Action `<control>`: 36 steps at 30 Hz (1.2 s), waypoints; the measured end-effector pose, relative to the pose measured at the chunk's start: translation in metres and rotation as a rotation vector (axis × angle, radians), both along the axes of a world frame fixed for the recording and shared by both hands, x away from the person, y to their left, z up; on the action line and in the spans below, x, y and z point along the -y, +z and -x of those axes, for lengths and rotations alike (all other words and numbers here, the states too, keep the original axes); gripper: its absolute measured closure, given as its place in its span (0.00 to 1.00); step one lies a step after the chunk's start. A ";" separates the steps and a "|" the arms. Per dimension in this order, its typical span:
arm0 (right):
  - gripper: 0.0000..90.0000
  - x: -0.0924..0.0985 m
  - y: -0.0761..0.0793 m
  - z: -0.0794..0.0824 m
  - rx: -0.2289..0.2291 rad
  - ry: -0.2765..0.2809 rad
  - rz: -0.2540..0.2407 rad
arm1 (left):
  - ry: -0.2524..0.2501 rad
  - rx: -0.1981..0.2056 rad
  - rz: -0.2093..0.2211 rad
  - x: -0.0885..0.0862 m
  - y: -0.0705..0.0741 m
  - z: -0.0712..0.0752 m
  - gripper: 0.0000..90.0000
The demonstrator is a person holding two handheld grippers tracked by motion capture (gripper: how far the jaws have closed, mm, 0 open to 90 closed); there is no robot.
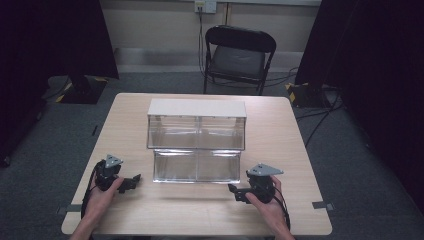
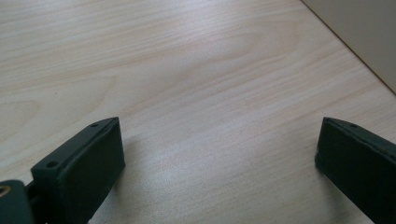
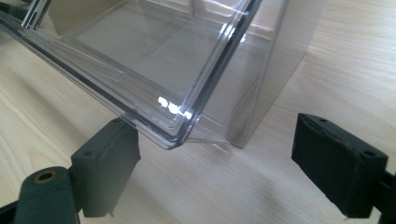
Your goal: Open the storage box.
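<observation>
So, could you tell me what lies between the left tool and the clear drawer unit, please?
Nothing but bare wooden table: in the high view, the left tool sits short of the clear drawer unit, with plain tabletop between them.

A clear, colourless plastic drawer organiser (image 1: pixel 196 145) with a white top stands on a pale wood-grain table (image 1: pixel 280 150), flanked by black grippers, left (image 1: pixel 131 182) and right (image 1: pixel 237 192), before a black folding chair (image 1: pixel 237 55) on grey carpet (image 1: pixel 350 165).
</observation>
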State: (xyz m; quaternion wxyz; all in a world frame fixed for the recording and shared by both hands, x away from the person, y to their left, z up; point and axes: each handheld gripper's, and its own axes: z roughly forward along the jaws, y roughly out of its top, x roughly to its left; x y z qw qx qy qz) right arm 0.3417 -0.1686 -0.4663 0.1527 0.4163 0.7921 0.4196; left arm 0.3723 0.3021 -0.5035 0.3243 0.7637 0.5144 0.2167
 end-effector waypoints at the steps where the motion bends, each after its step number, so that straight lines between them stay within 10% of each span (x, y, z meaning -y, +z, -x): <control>1: 0.16 -0.001 0.000 0.000 0.002 0.003 0.002 | 0.000 0.000 -0.001 0.000 0.000 0.000 0.01; 36: 0.16 -0.005 0.005 0.002 0.037 0.037 -0.023 | 0.000 0.000 0.000 0.000 0.000 0.000 0.01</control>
